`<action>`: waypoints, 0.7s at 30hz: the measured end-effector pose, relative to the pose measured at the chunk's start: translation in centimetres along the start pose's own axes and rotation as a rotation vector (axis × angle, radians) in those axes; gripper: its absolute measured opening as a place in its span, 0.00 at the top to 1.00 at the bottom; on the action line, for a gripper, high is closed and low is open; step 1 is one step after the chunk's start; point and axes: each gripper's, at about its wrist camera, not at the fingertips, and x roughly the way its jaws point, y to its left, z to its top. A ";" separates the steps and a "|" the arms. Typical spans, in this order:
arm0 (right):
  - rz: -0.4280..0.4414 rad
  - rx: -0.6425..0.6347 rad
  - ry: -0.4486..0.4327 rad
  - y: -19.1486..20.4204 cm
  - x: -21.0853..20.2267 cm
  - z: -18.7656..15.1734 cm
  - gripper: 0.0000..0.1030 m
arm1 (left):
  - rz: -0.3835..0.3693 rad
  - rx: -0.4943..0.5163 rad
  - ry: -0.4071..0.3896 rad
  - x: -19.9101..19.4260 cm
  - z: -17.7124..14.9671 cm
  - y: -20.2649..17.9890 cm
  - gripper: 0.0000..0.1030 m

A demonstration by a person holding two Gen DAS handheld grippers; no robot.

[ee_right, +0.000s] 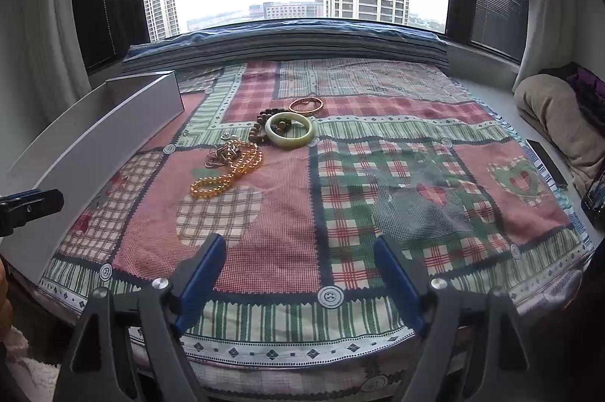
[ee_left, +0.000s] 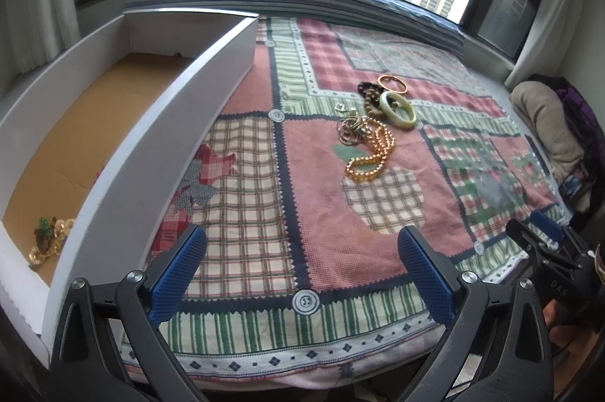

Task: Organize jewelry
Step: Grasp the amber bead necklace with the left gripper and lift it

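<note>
A pile of jewelry lies mid-cloth: an amber bead necklace (ee_left: 372,152) (ee_right: 230,171), silver rings (ee_left: 351,129) (ee_right: 223,152), a pale green jade bangle (ee_left: 399,105) (ee_right: 289,130), a brown bead bracelet (ee_left: 372,97) (ee_right: 261,126) and a thin copper bangle (ee_left: 393,84) (ee_right: 306,105). A white box (ee_left: 159,152) (ee_right: 94,152) with a cardboard floor stands at the left; a gold chain with green pieces (ee_left: 49,239) lies in its near corner. My left gripper (ee_left: 302,273) is open and empty above the near cloth. My right gripper (ee_right: 300,273) is open and empty, well short of the pile.
A patchwork plaid cloth (ee_left: 321,213) (ee_right: 359,194) covers the surface. Folded fabric lies along the window at the back (ee_right: 287,42). A beige cushion (ee_right: 559,126) and a dark phone (ee_right: 595,194) sit at the right edge.
</note>
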 end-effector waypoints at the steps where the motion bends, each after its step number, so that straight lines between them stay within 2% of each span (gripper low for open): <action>1: 0.004 0.012 0.006 -0.3 0.3 0.0 0.20 | 0.003 0.003 0.010 0.5 0.2 -0.2 0.02; 6: 0.023 0.027 0.018 -1.2 1.2 -0.1 0.20 | -0.033 0.034 0.051 3.0 1.7 -2.3 0.02; 10: 0.027 0.036 0.027 -1.9 1.6 -0.5 0.20 | -0.082 0.130 0.060 6.2 3.5 -5.7 0.02; 14: 0.038 0.063 0.044 -2.8 2.0 -0.8 0.20 | -0.131 0.224 0.099 11.4 5.3 -9.6 0.03; 16: 0.040 0.067 0.040 -3.0 1.7 -0.9 0.20 | -0.082 0.265 0.123 14.3 5.7 -11.4 0.18; 18: 0.039 0.071 0.031 -3.3 1.4 -0.8 0.20 | -0.038 0.290 0.162 16.9 5.9 -12.6 0.27; 20: 0.040 0.080 0.023 -3.7 1.1 -0.8 0.20 | -0.019 0.289 0.194 18.6 5.7 -13.0 0.32; 21: 0.039 0.084 0.020 -3.9 1.0 -0.8 0.20 | -0.009 0.292 0.183 18.9 5.6 -13.1 0.32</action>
